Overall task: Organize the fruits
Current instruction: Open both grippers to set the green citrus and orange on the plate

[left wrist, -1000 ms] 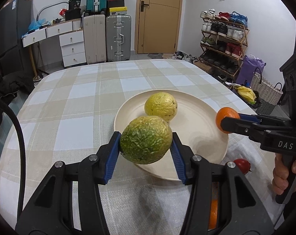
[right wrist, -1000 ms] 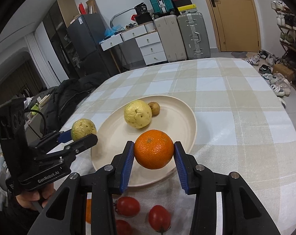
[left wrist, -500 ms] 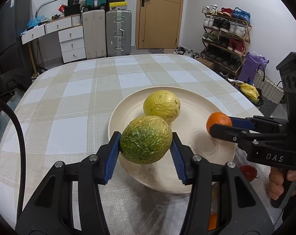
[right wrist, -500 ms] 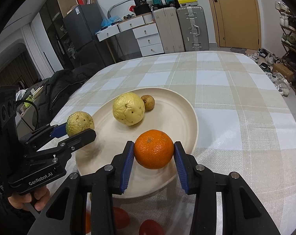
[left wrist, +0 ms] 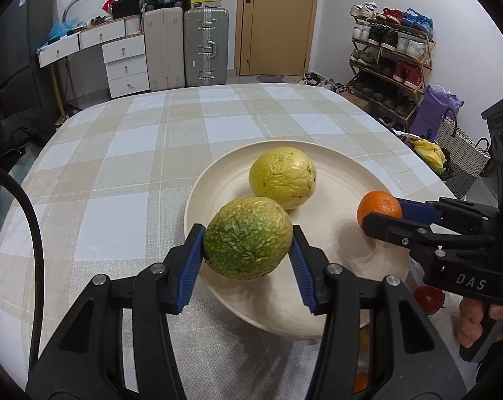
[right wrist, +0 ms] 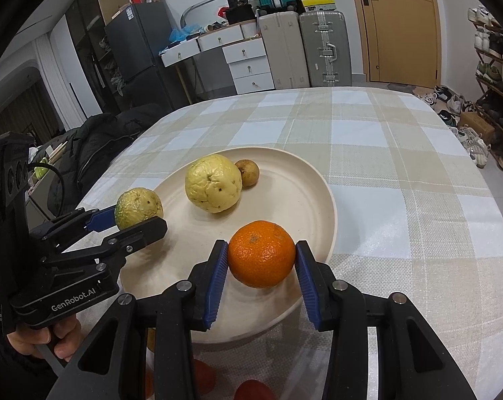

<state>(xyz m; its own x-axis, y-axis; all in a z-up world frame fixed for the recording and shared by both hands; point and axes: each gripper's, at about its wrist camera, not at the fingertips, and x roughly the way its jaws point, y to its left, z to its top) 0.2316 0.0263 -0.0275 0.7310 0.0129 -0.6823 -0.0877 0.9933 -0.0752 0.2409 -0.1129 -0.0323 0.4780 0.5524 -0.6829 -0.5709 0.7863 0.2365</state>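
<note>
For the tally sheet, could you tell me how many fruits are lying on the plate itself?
2: a wrinkled yellow fruit near the middle of the plate, and a small brown fruit just behind it. The two gripped fruits hang above it.

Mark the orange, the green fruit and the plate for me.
orange (right wrist: 261, 258): right wrist view, front of peel.
green fruit (left wrist: 249, 241): left wrist view, middle of wrinkled skin.
plate (right wrist: 314, 206): right wrist view, bare inner surface near right rim.

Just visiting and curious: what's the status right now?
Left gripper shut on wrinkled green fruit. Right gripper shut on round orange. Both over cream plate. Landing spots clear.
</note>
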